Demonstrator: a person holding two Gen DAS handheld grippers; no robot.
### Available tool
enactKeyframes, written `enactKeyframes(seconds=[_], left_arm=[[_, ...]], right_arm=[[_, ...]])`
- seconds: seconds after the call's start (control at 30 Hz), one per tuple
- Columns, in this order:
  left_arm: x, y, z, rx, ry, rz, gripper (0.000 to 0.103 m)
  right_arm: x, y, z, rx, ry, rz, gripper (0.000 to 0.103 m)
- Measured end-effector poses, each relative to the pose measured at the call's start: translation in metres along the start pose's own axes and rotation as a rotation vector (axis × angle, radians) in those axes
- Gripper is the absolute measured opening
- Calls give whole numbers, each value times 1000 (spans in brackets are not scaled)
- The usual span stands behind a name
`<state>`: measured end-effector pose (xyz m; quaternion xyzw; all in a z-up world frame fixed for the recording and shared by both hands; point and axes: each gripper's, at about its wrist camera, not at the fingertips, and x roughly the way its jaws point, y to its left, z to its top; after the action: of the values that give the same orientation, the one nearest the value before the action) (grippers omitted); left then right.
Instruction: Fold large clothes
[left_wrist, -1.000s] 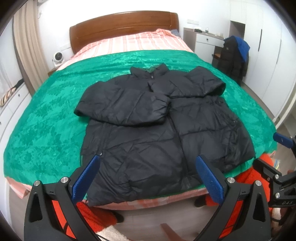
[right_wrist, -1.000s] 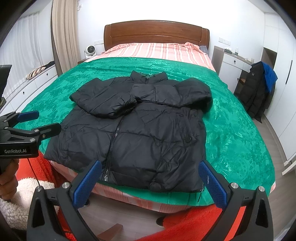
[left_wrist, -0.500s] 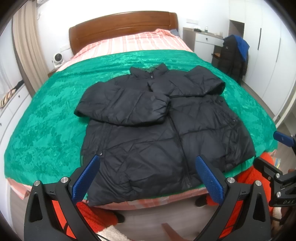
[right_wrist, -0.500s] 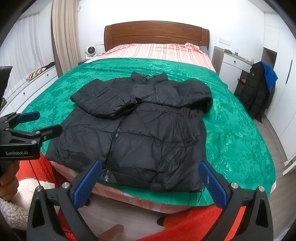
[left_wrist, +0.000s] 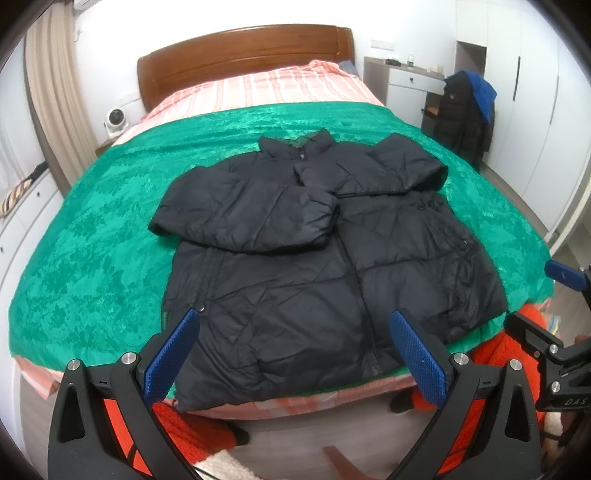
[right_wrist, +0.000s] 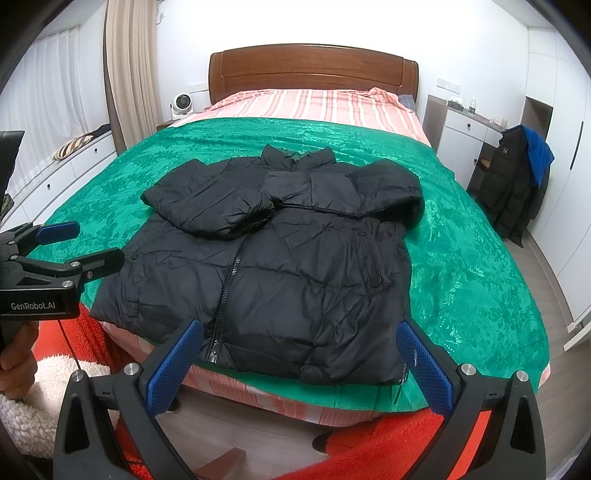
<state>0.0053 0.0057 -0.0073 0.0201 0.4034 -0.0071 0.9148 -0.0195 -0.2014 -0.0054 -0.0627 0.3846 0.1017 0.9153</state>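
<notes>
A black puffer jacket (left_wrist: 317, 258) lies front up on a green blanket (left_wrist: 92, 258) that covers the near part of the bed (right_wrist: 314, 103), its collar toward the wooden headboard (right_wrist: 314, 70) and its hem at the foot edge. Both sleeves are folded across the chest, and the front zipper (right_wrist: 225, 291) runs down the middle.

The left claw (left_wrist: 295, 354) hangs just off the foot of the bed over the hem, its blue-padded fingers (left_wrist: 170, 354) spread wide with nothing between them. The right claw (right_wrist: 299, 362) hangs likewise near the jacket's other lower corner, fingers (right_wrist: 424, 373) wide apart and holding nothing. Neither touches the jacket.

In the right wrist view the left claw's body appears at the left edge, printed "GenRobot.AI" (right_wrist: 33, 305) in white. In the left wrist view the right claw's body at the right edge bears letters reading "DAS" (left_wrist: 570, 401).

A dark coat (right_wrist: 513, 184) with a blue garment (right_wrist: 539, 151) on top of it hangs near a white dresser (right_wrist: 461, 136). A small white fan (right_wrist: 181, 105) sits beside the headboard.
</notes>
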Motion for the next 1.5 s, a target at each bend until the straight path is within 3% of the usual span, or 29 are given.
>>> enactKeyframes(seconds=[1.5], left_arm=[[12,4,-11,-5,41,13,103]], right_arm=[[17,-3,-5,6,60,-25,103]])
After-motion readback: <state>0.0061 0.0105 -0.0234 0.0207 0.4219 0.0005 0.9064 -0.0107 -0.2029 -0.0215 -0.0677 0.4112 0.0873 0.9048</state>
